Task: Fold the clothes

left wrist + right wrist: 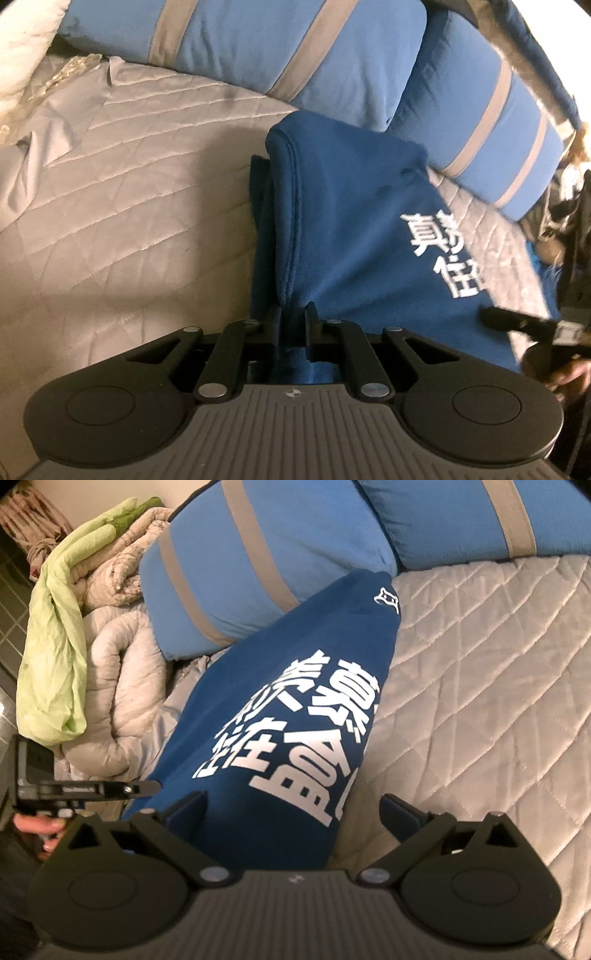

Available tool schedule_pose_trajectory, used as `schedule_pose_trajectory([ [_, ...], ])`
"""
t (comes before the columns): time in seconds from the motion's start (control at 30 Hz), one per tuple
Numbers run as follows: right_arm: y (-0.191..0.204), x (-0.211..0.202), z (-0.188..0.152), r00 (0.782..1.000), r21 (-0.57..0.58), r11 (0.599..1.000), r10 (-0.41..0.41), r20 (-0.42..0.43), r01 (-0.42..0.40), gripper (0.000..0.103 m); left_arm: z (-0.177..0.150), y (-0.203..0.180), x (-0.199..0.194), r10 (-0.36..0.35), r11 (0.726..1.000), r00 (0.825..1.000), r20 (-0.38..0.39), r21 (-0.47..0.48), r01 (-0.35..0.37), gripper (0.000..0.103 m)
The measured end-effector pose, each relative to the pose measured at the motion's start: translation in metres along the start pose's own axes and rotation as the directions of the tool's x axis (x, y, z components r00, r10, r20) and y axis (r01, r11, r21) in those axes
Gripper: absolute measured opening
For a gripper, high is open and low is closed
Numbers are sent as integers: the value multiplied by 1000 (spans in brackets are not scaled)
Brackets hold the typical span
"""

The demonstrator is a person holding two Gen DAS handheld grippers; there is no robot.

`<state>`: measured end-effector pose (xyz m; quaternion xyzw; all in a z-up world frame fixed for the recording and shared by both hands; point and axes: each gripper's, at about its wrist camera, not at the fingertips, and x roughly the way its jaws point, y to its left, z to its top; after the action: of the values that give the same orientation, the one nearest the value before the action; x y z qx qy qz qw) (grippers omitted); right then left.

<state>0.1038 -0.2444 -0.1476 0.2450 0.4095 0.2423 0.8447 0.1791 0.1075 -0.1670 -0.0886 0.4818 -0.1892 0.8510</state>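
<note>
The left gripper (pixel 293 317) had its two black fingers drawn narrow and pinched on the near edge of a dark blue fleece garment with large white printed characters (pixel 354 229), which lay folded lengthwise on a pale grey quilted bedspread (pixel 129 221). From the pinch the cloth ran away toward two light blue pillows with grey stripes (pixel 258 51), its far end touching them, and a stitched hem ran along its left fold. The right gripper (pixel 291 808) stood with its fingers spread wide, one on either side of the same garment (pixel 295 709), holding nothing; the blue cloth passed between them and under the tool body. A small white emblem (pixel 387 600) sat near the garment's far corner. Beside the pillows lay a crumpled light green cloth (pixel 55 657) on a bunched beige blanket (pixel 122 579). A hand (pixel 37 825) showed at the left edge of the right wrist view.
</note>
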Motion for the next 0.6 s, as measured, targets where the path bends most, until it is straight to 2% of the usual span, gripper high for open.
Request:
schedule_pose_trajectory([
  [0.17, -10, 14, -2, 997, 71, 997, 12, -78, -7, 101, -6, -3, 4, 19, 1000, 1000, 13, 12, -19, 13],
  [0.27, -12, 17, -3, 995, 82, 997, 13, -99, -5, 100, -9, -4, 3, 22, 1000, 999, 24, 15, -23, 18],
  [0.37, -12, 17, -4, 994, 81, 997, 11, -106, -3, 100, -4, 2, -3, 14, 999, 1000, 21, -36, -13, 32],
  [0.43, -11, 17, -4, 994, 77, 997, 9, -107, 0, 100, 2, 6, -5, 27, 998, 1000, 12, -65, -26, 55],
  [0.6, -11, 17, -4, 994, 73, 997, 6, -108, 2, 101, 14, 11, 9, 46, 997, 997, -56, -66, -49, 74],
])
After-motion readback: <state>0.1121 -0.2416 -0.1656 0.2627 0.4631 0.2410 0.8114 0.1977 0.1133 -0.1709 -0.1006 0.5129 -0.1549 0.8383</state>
